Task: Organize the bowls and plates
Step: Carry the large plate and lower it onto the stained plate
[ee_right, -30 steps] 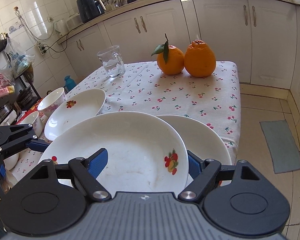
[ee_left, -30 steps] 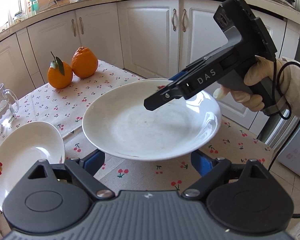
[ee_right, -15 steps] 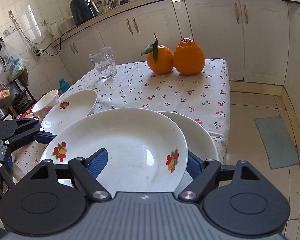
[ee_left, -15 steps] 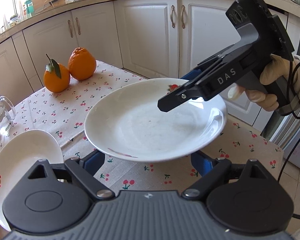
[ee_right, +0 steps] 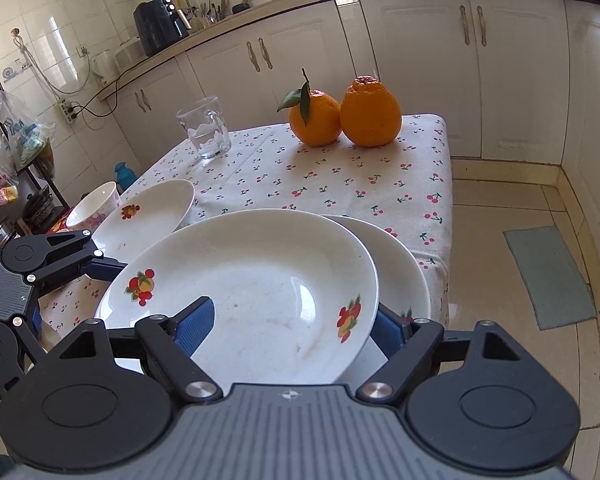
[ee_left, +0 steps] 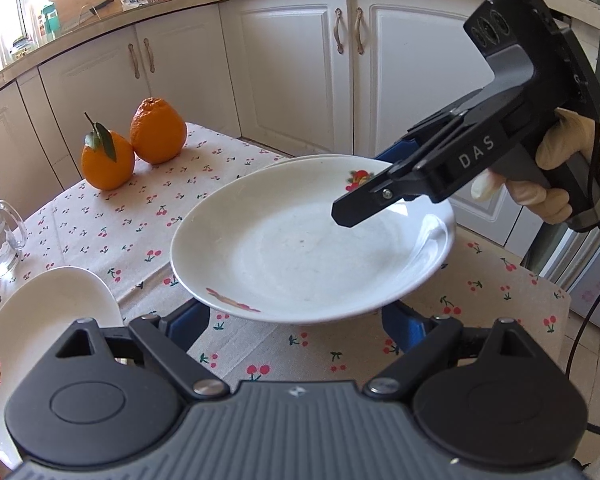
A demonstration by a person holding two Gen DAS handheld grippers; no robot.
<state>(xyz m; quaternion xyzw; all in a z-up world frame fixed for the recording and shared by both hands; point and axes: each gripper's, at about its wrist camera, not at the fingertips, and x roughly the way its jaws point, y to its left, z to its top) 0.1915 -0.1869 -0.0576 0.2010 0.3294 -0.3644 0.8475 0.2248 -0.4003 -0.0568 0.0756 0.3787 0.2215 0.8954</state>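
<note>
My right gripper (ee_right: 288, 322) has the top plate (ee_right: 244, 284) between its blue pads (ee_right: 194, 326), jaws opening; can't tell if the pads touch the rim. It overlaps a second plate (ee_right: 400, 268) at the table (ee_right: 340, 184) edge. My left gripper (ee_right: 56, 260) is at the left, just beside the top plate. Behind it: a third plate (ee_right: 152, 212), then a bowl (ee_right: 94, 204). Far end: glass mug (ee_right: 204, 132), two oranges (ee_right: 344, 118) touching.
</note>
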